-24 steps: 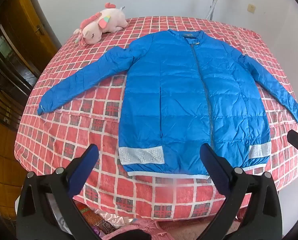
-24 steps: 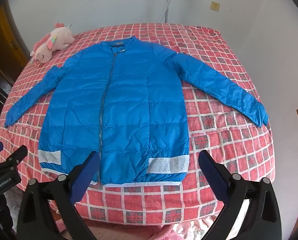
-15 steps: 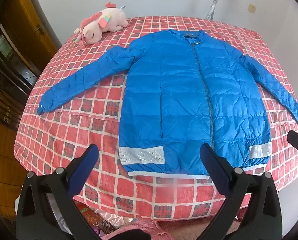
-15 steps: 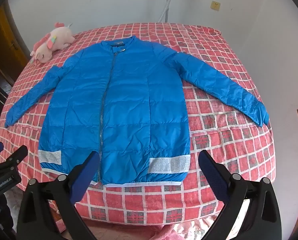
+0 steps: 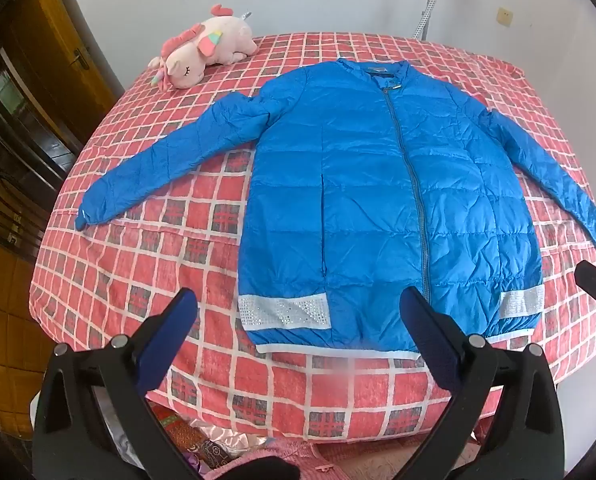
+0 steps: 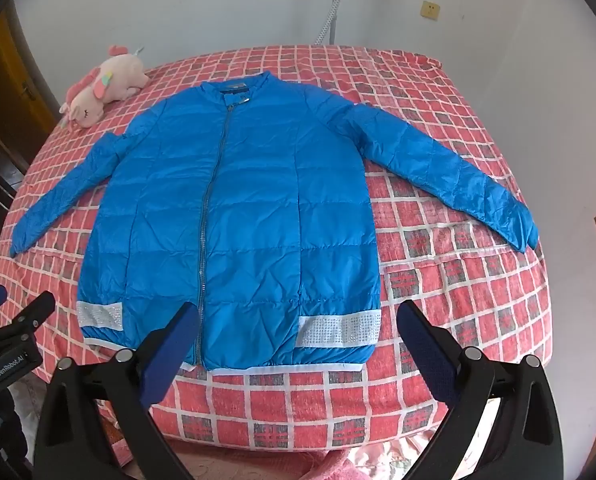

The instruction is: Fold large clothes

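A long blue quilted jacket (image 5: pixel 362 200) (image 6: pixel 249 216) lies flat and zipped on the red checked bed (image 5: pixel 137 280) (image 6: pixel 458 272), collar at the far side, both sleeves spread outward, white sparkly bands at the hem. My left gripper (image 5: pixel 300 308) hovers wide open above the near hem, nothing between its blue pads. My right gripper (image 6: pixel 298 322) is likewise open and empty above the hem near the zipper's lower end. In the right wrist view the left gripper (image 6: pixel 1 312) shows at the left edge.
A pink plush unicorn (image 5: pixel 201 54) (image 6: pixel 105 86) lies at the bed's far left corner. White walls stand behind and right of the bed. A wooden door (image 5: pixel 45 52) and dark furniture stand on the left. Pink fabric (image 5: pixel 281 456) lies below the bed's near edge.
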### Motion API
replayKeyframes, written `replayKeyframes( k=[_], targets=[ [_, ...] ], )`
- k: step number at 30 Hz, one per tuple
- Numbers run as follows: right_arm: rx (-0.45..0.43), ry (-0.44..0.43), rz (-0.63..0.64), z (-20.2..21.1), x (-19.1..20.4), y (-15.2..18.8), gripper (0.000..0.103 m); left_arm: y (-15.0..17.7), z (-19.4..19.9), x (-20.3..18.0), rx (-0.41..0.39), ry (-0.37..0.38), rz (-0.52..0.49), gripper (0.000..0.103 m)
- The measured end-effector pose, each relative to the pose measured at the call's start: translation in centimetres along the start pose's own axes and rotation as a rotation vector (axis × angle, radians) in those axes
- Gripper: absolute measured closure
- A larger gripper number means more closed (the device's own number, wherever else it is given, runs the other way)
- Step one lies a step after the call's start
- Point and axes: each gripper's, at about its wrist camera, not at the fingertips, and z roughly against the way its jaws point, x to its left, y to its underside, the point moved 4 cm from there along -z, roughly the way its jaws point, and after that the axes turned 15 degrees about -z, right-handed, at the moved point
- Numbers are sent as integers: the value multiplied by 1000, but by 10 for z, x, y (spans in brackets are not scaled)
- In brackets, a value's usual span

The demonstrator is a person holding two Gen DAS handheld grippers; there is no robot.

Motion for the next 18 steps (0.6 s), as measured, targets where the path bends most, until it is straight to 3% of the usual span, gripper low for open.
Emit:
replayKeyframes(
  k=[18],
  targets=[
    [0, -2, -1, 0, 1, 0, 4, -1, -4, 5, -1, -2, 2, 3]
  ],
)
